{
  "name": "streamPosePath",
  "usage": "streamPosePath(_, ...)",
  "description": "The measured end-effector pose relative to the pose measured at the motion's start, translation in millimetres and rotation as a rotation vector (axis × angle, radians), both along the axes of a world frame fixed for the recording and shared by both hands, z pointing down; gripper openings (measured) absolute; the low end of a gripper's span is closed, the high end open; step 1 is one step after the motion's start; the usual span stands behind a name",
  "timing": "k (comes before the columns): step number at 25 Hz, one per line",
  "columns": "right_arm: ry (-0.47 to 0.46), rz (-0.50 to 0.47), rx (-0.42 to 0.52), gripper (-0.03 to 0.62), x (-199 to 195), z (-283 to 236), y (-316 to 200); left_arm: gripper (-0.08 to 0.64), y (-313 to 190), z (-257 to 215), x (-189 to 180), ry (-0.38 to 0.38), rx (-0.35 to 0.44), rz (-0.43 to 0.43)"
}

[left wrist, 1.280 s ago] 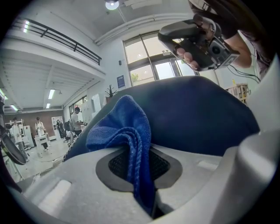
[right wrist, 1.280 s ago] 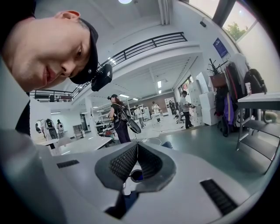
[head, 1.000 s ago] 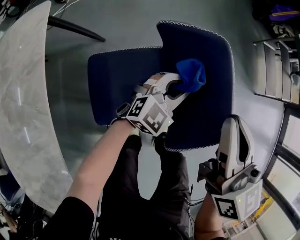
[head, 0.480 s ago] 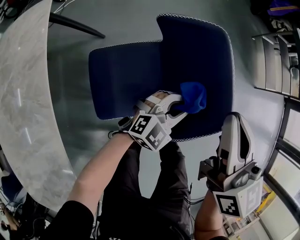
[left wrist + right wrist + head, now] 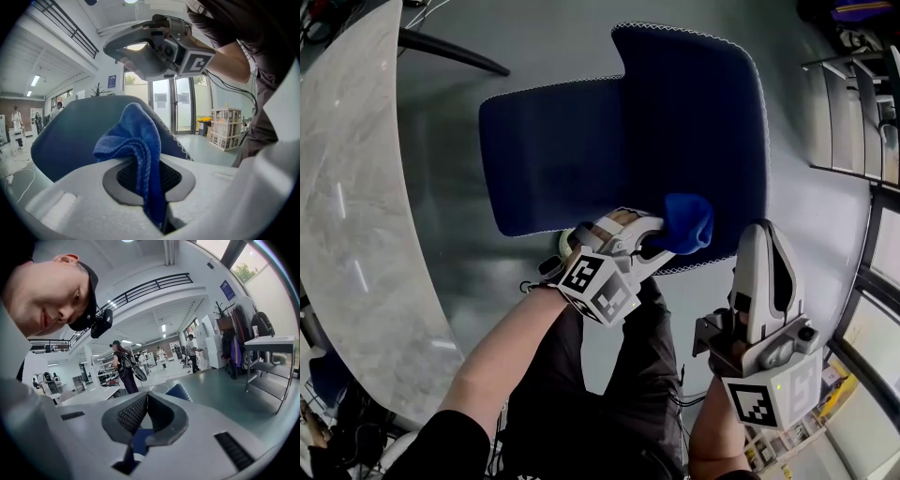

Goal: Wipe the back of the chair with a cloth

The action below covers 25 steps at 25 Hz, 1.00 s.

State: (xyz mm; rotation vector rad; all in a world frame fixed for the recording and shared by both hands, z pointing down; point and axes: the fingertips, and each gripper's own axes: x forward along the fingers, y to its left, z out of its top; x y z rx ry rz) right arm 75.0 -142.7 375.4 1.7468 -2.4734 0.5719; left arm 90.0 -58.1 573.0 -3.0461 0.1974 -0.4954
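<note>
A dark blue chair, seen from above, has its seat (image 5: 553,150) at left and its back (image 5: 694,122) at right. A blue cloth (image 5: 686,223) is pinched in my left gripper (image 5: 661,234), which is shut on it and presses it against the near, white-stitched edge of the chair back. In the left gripper view the cloth (image 5: 136,140) bunches between the pads in front of the chair back (image 5: 70,140). My right gripper (image 5: 761,230) hangs just right of that edge. It is shut and holds nothing, with its pads meeting at the tip (image 5: 146,397).
A curved marble table (image 5: 347,187) runs down the left side, with a black leg (image 5: 450,52) behind the chair. Metal racks (image 5: 862,122) stand at right. The person's dark trousers (image 5: 591,394) are just below the chair. People (image 5: 123,366) stand far off in the hall.
My left gripper has dragged the cloth down the chair back, from its middle to the near edge. The right gripper has hardly moved.
</note>
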Motion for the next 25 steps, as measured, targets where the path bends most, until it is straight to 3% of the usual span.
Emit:
streamPosePath(9, -0.007, -0.012, -0.009, 0.015, -4.6, -1.8, -0.7, 0.055, 15.9, -7.9, -0.1, -0.011, 0.000, 0.057)
streamPosePath(19, 0.008, -0.016, 0.010, 0.015, -11.8, 6.5, -6.1, 0.055, -34.4, -31.1, -9.7, 0.045, 0.010, -0.075)
streamPosePath(25, 0.009, -0.023, 0.024, 0.015, -21.2, 14.0, -22.6, 0.055, -108.7, -25.7, -34.4, 0.068, 0.039, -0.199)
